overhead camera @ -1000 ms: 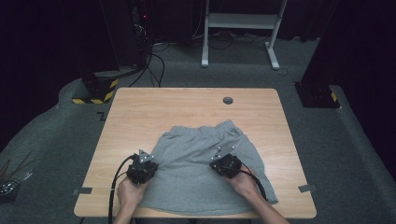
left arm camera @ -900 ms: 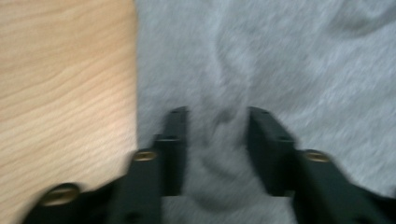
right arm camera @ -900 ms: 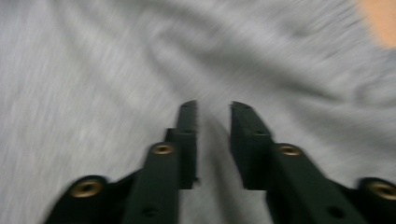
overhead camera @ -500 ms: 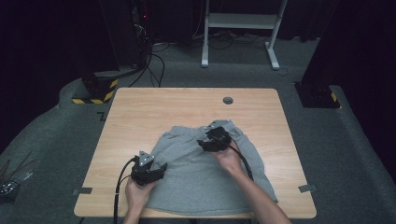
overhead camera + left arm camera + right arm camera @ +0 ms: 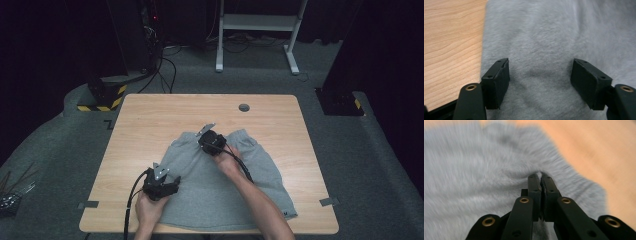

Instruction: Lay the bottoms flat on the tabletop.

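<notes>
Grey shorts (image 5: 225, 180) spread out on the near half of the wooden table (image 5: 150, 115), both grippers on them.

The shorts lie mostly flat, waistband at the far side, legs reaching toward the person's edge, one leg hem close to the near right corner. The right gripper (image 5: 206, 136) is up at the waistband with its jaws pressed together, having just closed, and in the right gripper view (image 5: 541, 178) a little ridge of the grey fabric looks pinched between the tips. The left gripper (image 5: 172, 186) sits low on the left leg near the cloth's edge; its jaws have just been opening and stand spread (image 5: 540, 75) over the fabric, nothing clamped between them. Past the table there's grey carpet (image 5: 390, 165), and a white stand (image 5: 260, 22) at the back.
</notes>
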`<state>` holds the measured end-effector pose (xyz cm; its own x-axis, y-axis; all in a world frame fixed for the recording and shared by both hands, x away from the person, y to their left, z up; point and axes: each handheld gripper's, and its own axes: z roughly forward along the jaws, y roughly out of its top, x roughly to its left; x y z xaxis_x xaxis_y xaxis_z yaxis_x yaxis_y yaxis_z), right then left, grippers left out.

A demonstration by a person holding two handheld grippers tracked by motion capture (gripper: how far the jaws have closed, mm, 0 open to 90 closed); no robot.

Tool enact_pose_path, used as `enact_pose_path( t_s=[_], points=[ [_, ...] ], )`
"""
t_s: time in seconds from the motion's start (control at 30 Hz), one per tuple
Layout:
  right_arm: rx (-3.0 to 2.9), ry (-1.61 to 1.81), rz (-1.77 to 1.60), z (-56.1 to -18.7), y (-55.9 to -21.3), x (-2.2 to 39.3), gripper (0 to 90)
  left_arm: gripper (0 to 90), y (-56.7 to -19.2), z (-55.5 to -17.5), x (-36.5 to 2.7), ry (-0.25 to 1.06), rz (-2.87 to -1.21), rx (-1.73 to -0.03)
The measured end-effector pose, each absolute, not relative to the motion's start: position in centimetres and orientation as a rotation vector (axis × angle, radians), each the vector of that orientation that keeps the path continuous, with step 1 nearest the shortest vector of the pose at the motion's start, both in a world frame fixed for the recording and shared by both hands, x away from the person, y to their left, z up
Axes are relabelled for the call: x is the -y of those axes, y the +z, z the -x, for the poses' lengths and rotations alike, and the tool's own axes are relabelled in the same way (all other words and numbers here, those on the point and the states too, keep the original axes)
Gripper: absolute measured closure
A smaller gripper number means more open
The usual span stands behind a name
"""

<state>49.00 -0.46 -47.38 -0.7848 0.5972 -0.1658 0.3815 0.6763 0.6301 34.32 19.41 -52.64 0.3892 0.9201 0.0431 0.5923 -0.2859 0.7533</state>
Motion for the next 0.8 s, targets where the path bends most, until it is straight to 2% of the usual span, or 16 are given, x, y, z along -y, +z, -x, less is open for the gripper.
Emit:
enact_pose_path(
  t_s=[0.1,0.17,0.23,0.33,0.47,0.67,0.7,0.8],
  points=[
    [-2.472,0.896,-0.775,-49.3,-46.9,0.2,83.9,31.1,-52.7,-34.4,-19.4,0.633,-1.984,-1.307],
    [-2.559,0.819,-0.807,-49.9,-48.4,-0.2,65.1,30.8,-52.7,-34.4,-19.5,0.633,-1.984,-1.306],
    [-2.620,0.791,-0.835,-49.6,-49.5,0.4,57.5,30.8,-52.7,-34.4,-19.4,0.634,-1.984,-1.307],
    [-2.571,0.910,-0.834,-48.3,-48.7,3.0,55.6,30.7,-52.7,-34.4,-19.4,0.633,-1.986,-1.307],
    [-2.408,0.918,-0.952,-47.4,-46.8,8.8,55.9,30.6,-52.7,-34.4,-19.4,0.634,-1.981,-1.310],
    [-2.269,0.775,-1.259,-48.7,-48.7,16.3,52.4,30.6,-52.7,-34.4,-19.4,0.635,-1.982,-1.310],
    [-2.276,0.764,-1.285,-48.9,-49.2,16.9,53.6,30.7,-52.7,-34.4,-19.4,0.636,-1.981,-1.310],
    [-2.369,0.734,-1.248,-49.0,-50.3,17.3,81.8,30.6,-52.7,-34.4,-19.4,0.635,-1.982,-1.310]
  ],
)
